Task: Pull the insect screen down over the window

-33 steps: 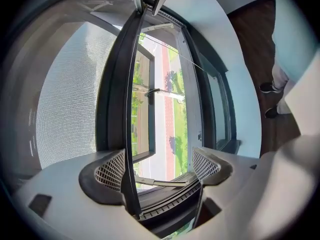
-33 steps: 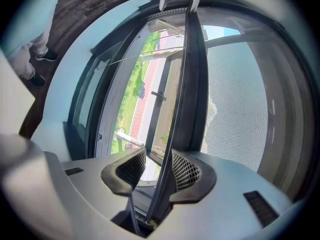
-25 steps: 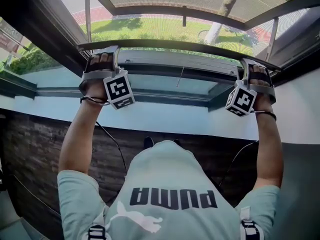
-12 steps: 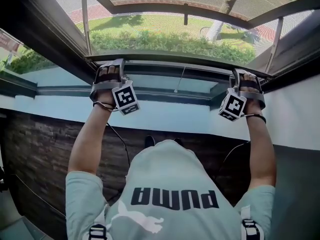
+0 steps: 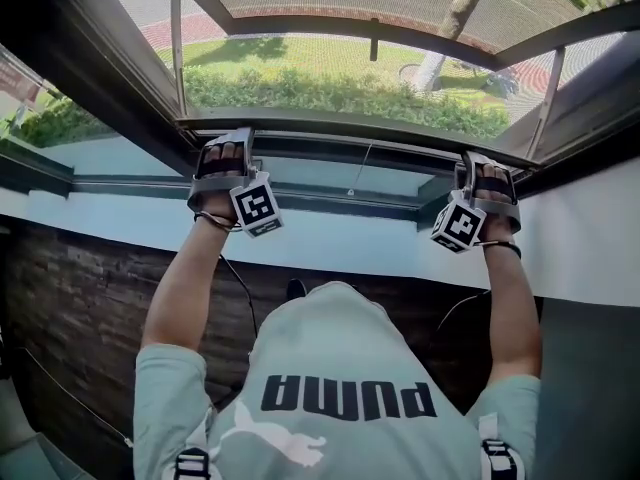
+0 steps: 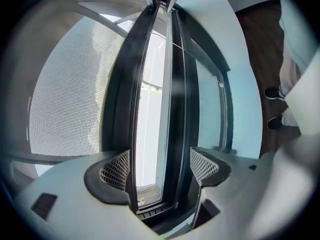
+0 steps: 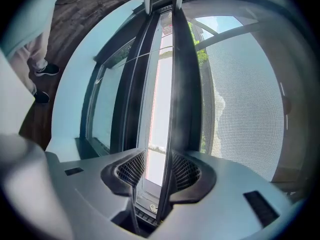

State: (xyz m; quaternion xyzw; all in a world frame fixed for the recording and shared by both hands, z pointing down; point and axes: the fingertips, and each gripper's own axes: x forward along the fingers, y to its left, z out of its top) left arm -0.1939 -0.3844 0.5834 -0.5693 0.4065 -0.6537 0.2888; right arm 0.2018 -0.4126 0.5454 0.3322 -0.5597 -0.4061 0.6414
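While the right gripper point(image 7: 158, 171) pinched one end of the seemingly stiff, light screen bar point(image 5: 345, 126), the left gripper point(image 6: 160, 166), jaws wide and just closing, straddled the other end.

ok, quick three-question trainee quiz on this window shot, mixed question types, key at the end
1. True or false: the dark metal bottom bar of the insect screen runs between the jaws of the right gripper.
2. What lies outdoors beyond that bar? A: green hedge and lawn. B: car park. C: river.
3. Name the fine grey sheet attached along that bar.
Key: 1 true; 2 A; 3 insect mesh.
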